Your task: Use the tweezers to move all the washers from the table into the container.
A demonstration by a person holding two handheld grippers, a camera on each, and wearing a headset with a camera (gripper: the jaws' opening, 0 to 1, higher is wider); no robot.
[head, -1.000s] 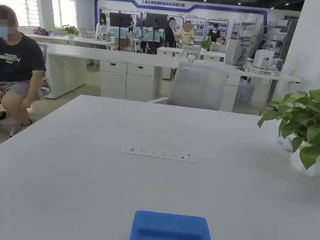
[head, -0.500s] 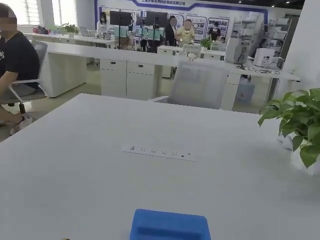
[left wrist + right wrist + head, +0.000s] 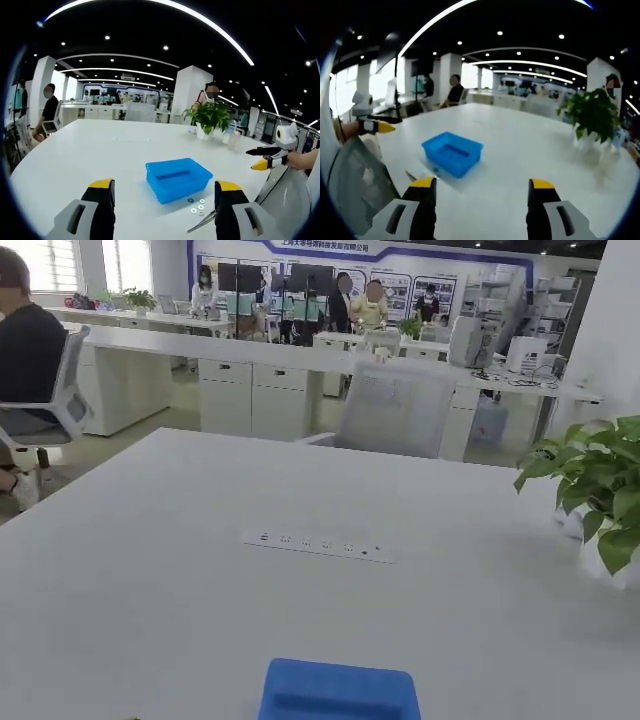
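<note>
The blue container (image 3: 340, 692) sits at the near edge of the white table (image 3: 150, 570). In the left gripper view the container (image 3: 177, 177) lies ahead between my open jaws, and several small washers (image 3: 198, 206) lie on the table just in front of it. Metal tweezers (image 3: 202, 222) rest beside the washers, near the right jaw. My left gripper (image 3: 165, 186) holds nothing. The right gripper (image 3: 482, 183) is open and holds nothing too, with the container (image 3: 452, 152) ahead to its left and a tweezers tip (image 3: 411, 176) by its left jaw. Both grippers hover off the table.
A white power strip (image 3: 318, 545) is set into the middle of the table. A potted plant (image 3: 590, 490) stands at the right edge, and a grey chair (image 3: 395, 410) is behind the far side. A seated person (image 3: 25, 360) is at the far left.
The seated person at the left has turned away and slid toward the picture's edge. The container and the table stay where they were.
</note>
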